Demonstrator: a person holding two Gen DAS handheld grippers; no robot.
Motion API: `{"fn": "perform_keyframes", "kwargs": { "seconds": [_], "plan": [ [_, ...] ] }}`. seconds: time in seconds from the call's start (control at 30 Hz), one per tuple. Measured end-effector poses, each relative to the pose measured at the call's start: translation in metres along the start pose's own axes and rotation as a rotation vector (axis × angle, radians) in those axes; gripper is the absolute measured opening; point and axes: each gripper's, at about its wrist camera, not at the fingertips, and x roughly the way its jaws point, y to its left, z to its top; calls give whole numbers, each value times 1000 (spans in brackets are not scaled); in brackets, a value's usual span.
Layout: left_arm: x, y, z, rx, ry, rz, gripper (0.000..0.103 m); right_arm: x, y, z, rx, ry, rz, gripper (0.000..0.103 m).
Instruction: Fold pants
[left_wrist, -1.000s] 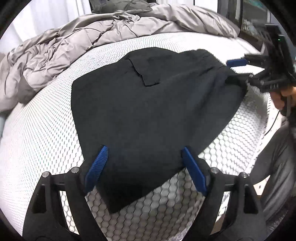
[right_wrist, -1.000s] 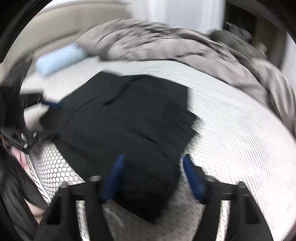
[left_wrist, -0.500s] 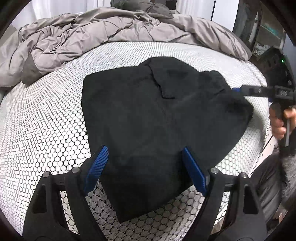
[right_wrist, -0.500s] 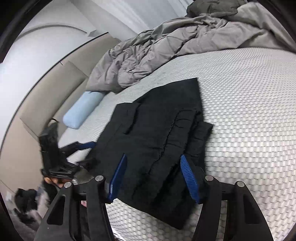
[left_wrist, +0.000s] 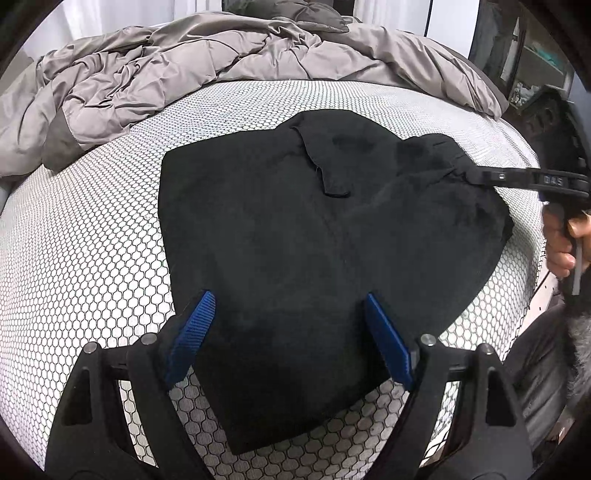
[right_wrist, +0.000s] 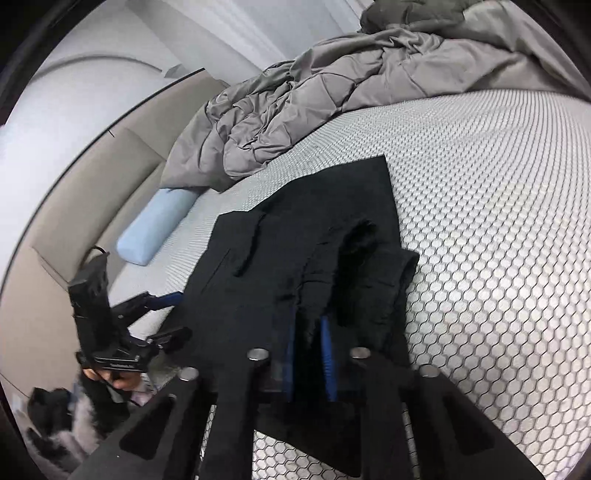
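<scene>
Closing has just completed on the right gripper (right_wrist: 310, 354): its jaws, wide a second ago, now pinch a raised ridge of black cloth between the blue pads. Left gripper (left_wrist: 291, 336) remains wide, nothing held, its fingers straddling the near end of the garment without pressing it.

One pair of black pants (left_wrist: 295, 240) lies partly folded on the honeycomb-patterned mattress (left_wrist: 92, 240), near its front edge (layers bunched at the right-hand grip). Judged soft, light and limp: it will sag and drag, not hold shape. Best taken at edges or corners, both grippers together, to carry a fold over cleanly.

Count: two grippers, one pair of pants, one grey duvet (left_wrist: 184, 62) heaped well behind, one pale blue pillow (right_wrist: 155, 225).
</scene>
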Motion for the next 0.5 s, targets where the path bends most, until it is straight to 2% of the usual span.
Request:
{"fn": "perform_keyframes", "kwargs": {
  "seconds": [0.1, 0.17, 0.27, 0.37, 0.43, 0.5],
  "plan": [
    [0, -5, 4, 2, -2, -25, 81, -22, 5, -6, -33, -15, -24, 6],
    [-1, -11, 5, 30, -9, -11, 81, -35, 2, -11, -47, -8, -81, 6],
    [4, -15, 5, 47, 1, 0, 81, -18, -4, -22, -82, 107, -158, 14],
    [5, -15, 7, 36, 3, 0, 81, -26, -3, -22, -90, 87, -155, 22],
    [3, -14, 7, 31, -2, -6, 81, -39, -3, -18, -73, 41, -120, 48],
    [4, -12, 7, 25, -1, -5, 81, -40, -10, -16, -29, 16, -90, 53]
  ]
}}
